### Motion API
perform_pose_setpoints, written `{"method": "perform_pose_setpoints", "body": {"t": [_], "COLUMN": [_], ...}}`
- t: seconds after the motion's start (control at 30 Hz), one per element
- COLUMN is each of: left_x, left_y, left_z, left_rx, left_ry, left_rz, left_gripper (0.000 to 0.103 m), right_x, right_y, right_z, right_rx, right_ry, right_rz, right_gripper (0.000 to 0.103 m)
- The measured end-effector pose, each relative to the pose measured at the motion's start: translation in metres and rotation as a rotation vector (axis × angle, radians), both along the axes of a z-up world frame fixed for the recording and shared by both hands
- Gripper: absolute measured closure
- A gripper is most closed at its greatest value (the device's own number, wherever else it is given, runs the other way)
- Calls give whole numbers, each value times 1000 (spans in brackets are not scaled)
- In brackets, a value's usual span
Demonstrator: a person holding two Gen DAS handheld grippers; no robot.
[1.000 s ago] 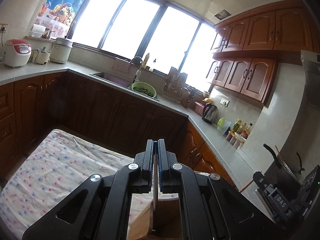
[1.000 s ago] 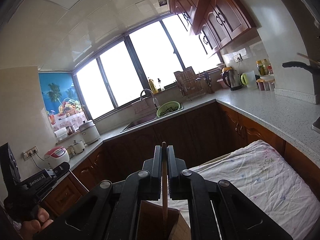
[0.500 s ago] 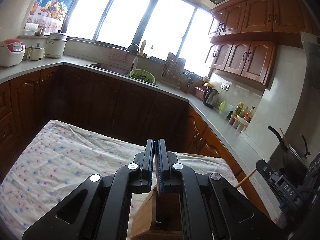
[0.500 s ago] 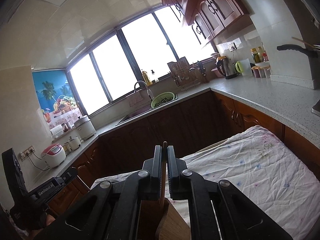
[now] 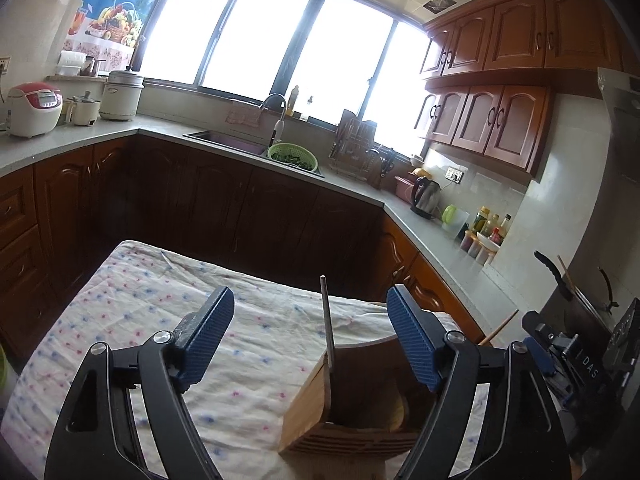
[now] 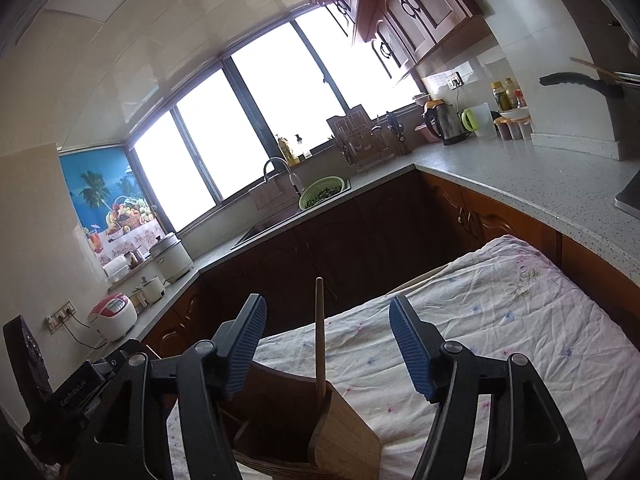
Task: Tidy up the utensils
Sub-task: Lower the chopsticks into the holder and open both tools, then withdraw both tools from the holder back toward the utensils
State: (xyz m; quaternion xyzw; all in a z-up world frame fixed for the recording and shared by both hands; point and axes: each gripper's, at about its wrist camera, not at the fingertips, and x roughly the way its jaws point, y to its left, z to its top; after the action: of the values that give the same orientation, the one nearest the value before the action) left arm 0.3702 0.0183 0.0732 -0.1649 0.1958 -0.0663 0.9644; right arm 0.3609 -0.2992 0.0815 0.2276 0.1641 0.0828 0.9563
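Bright windows (image 5: 256,32) above grey counters (image 6: 520,176), dark wooden cabinets (image 5: 504,120) around.

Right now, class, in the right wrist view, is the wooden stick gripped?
No: the wooden stick stands free in the holder, untouched by the opening right gripper.

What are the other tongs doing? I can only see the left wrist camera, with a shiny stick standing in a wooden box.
Observer: The right tongs are opening. A wooden stick is between them, and neither pad touches it.
Operator: Where does that stick's bottom go?
Observer: It stands upright and goes down into the wooden holder, right by its lighter wall.
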Motion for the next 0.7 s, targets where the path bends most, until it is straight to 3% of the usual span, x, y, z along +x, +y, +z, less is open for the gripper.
{"method": "perform_pose_setpoints", "body": {"t": [0.13, 0.2, 0.7], "left_x": [-21, -31, -106], "left_y": [12, 17, 28], "left_z": [-2, -6, -42], "left_rx": [0, 1, 36], "left_ry": [23, 46, 199], "left_rz": [27, 31, 7], "left_gripper": [10, 10, 10], "right_x": [-18, -28, -116], "right_y": [-8, -9, -19], "right_z": [1, 0, -20], "right_rx": [27, 28, -7], "right_ry": [-3, 0, 84], "right_rz": [7, 14, 38], "right_gripper": [16, 13, 11]}}
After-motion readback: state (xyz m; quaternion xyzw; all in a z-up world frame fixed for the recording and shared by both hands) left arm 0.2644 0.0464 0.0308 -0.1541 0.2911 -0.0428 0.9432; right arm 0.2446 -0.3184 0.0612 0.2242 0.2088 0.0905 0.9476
